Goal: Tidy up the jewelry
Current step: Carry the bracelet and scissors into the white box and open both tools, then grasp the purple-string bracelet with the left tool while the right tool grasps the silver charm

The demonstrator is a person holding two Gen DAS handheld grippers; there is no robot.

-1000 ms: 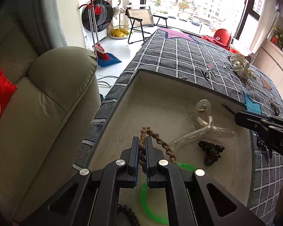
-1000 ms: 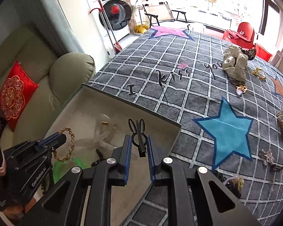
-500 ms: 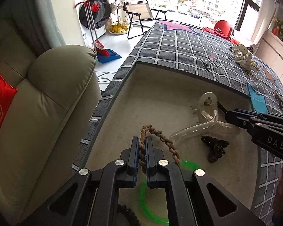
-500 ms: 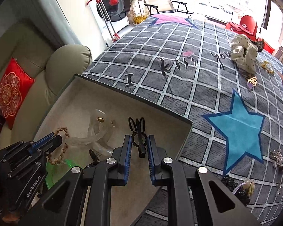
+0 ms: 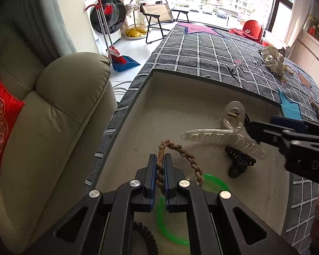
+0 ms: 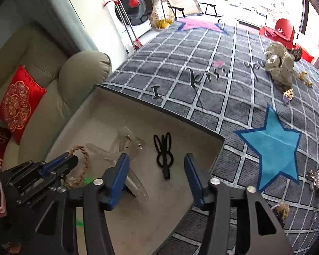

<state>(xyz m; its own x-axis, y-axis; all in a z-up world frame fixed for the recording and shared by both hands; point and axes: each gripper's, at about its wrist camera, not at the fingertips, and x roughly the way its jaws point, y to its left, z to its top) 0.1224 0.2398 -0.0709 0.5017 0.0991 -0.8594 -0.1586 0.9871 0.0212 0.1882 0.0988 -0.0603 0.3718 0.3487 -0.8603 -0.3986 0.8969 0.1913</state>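
The left gripper [image 5: 160, 165] has its blue-padded fingers [image 5: 152, 170] pressed together on a brown braided rope bracelet [image 5: 181, 152], whose loop arches up and to the right above the floor of the shallow beige tray [image 5: 176, 97]. The right gripper [image 6: 156, 171] hangs over the same tray with its fingers [image 6: 122, 167] spread wide and nothing between them; a thin black metal hair clip with looped ends [image 6: 164, 153] lies flat on the tray floor in the gap below, apart from both pads. Just left of it rests a clear plastic claw clip [image 5: 221, 132] with a small brass spring pin, and in the left wrist view the right gripper's tip sits right beside that clip's hinge. A small black claw clip [image 5: 239, 162] lies near the clear one, and a translucent green ring bangle [image 5: 214, 182] lies partly under the left gripper, with a black coiled hair tie [image 5: 147, 235] at the bottom edge of the view. The tray's far wall and right corner stand close behind the black hair clip, while the far-left part of the tray floor is bare. The tray sits on a surface covered by a grey checked cloth [image 6: 212, 68] with a blue star [image 6: 272, 146]; more small jewelry pieces [image 6: 313, 178] are scattered along its right side, well apart from the tray. A beige sofa [image 5: 59, 114] stands just beside the tray's left rim.
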